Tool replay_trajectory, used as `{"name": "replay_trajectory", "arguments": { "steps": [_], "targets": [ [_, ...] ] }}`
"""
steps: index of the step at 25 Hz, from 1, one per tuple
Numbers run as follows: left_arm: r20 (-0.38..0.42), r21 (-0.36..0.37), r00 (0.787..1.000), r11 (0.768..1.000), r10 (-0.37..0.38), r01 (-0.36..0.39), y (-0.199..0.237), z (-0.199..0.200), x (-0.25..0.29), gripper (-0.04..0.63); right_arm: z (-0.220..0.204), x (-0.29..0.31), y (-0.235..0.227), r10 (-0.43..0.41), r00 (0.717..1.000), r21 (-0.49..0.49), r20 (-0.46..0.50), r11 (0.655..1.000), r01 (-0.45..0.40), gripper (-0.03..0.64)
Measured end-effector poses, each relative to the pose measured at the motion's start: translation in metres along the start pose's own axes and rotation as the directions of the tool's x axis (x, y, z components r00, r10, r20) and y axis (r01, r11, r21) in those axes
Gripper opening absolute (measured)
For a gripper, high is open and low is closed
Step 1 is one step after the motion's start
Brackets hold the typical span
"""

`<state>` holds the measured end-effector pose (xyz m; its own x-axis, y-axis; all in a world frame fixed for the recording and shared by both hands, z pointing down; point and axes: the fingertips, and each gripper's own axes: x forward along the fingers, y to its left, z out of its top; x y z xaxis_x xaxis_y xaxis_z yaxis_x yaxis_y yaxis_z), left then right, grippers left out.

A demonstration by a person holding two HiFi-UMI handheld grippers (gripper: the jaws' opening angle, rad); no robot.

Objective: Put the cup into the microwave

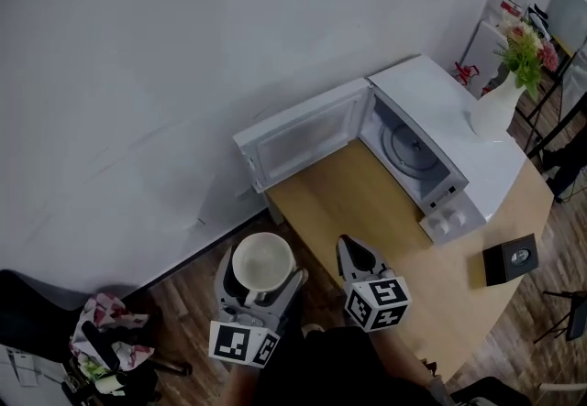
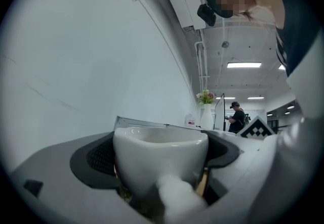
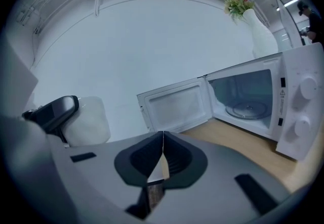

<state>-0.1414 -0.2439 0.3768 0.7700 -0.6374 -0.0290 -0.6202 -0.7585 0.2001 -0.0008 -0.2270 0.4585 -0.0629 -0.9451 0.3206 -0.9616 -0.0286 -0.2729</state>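
A white cup (image 1: 262, 263) sits upright between the jaws of my left gripper (image 1: 260, 278), which is shut on it; the cup (image 2: 159, 160) fills the left gripper view, handle towards the camera. I hold it in the air left of the table's near corner, off the wooden top. The white microwave (image 1: 440, 143) stands on the table with its door (image 1: 303, 134) swung wide to the left and the glass turntable (image 1: 409, 149) showing. My right gripper (image 1: 359, 259) is shut on nothing, over the table's near edge; its jaws (image 3: 161, 160) meet, facing the open microwave (image 3: 253, 101).
A white vase of flowers (image 1: 504, 93) stands on the microwave's top. A small black box (image 1: 511, 258) lies on the wooden table (image 1: 367, 203) at the right. A white wall runs behind. Bags and clutter (image 1: 101, 349) sit on the floor at lower left.
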Motion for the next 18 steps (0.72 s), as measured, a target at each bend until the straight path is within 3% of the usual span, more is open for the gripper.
{"name": "replay_trajectory", "arguments": {
  "steps": [9, 18],
  "targets": [
    [-0.061, 0.001, 0.986, 0.988, -0.154, 0.155, 0.004, -0.004, 0.068, 0.48, 0.021, 0.026, -0.042, -0.137, 0.99, 0.076, 0.02, 0.988, 0.135, -0.006],
    [-0.121, -0.012, 0.939, 0.946, -0.323, 0.324, -0.006, -0.014, 0.129, 0.48, 0.035, 0.032, -0.08, -0.287, 0.957, 0.139, 0.031, 0.95, 0.28, -0.006]
  ]
}}
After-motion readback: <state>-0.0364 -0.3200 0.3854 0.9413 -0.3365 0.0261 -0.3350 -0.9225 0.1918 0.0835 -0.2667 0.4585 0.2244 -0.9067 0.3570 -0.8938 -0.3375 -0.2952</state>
